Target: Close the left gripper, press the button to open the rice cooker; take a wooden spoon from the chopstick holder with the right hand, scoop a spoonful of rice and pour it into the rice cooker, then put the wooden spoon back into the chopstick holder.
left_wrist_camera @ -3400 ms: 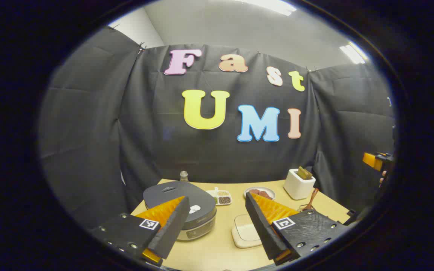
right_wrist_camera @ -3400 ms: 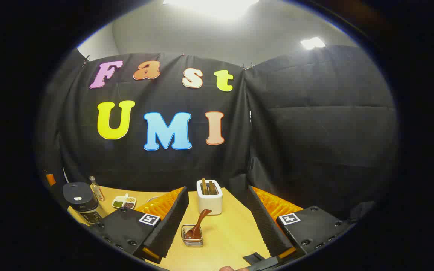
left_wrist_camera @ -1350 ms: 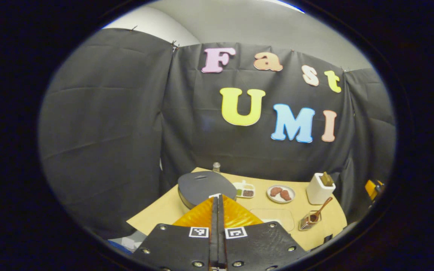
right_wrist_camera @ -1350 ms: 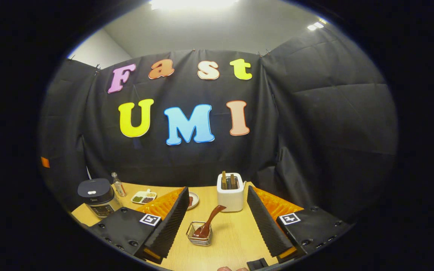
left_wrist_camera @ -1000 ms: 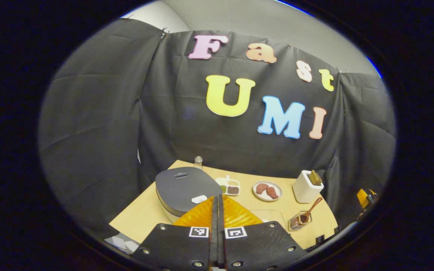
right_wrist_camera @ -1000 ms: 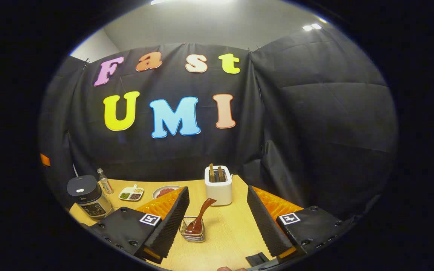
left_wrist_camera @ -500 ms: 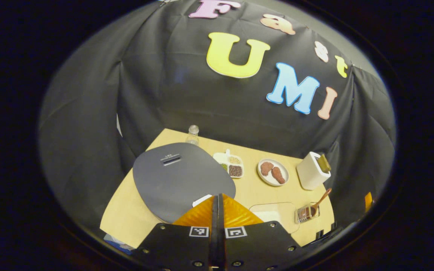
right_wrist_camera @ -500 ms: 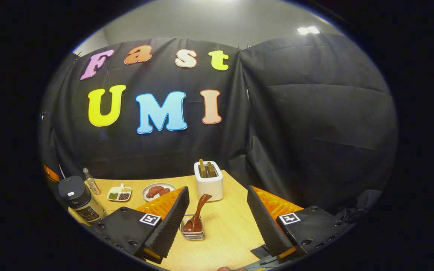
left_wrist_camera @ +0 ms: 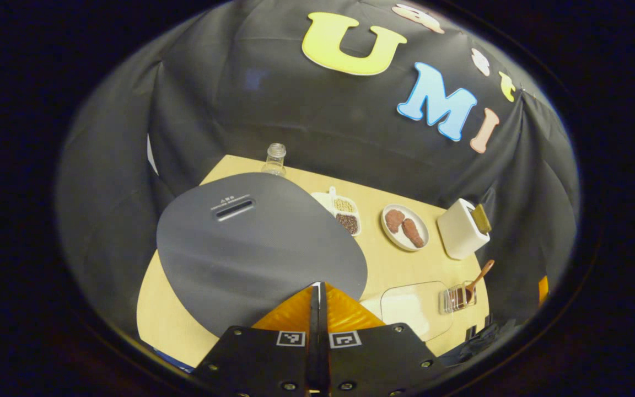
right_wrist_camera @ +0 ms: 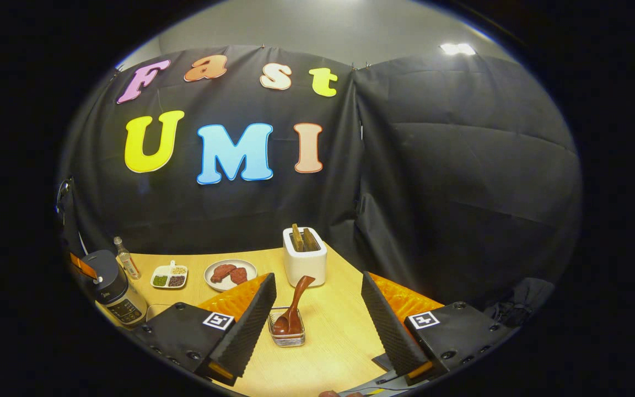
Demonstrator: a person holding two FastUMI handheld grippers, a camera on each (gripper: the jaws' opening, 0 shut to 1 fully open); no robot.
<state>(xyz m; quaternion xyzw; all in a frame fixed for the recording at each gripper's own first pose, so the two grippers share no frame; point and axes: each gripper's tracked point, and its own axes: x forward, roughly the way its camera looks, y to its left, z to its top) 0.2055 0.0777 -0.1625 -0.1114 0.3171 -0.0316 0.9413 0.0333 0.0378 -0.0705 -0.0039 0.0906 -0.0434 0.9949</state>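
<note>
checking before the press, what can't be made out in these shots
- Rice cooker button, left gripper view: hidden behind the shut left claw.
- Whether the claw touches the lid: cannot tell.
- Rice cooker front panel, right gripper view: too small to make out.
- Wooden spoon bowl, right gripper view: sunk in the chopstick holder.

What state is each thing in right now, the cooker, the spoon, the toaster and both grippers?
Rice cooker: lid down, shut.
Left gripper: jaws shut, tips at the lid's near edge.
Right gripper: jaws open, empty, above the table.
Wooden spoon: standing in the chopstick holder, untouched.
Toaster: two slices standing in its slots.
Bottle: upright, capped.
Plate: holding two brown pieces.
</note>
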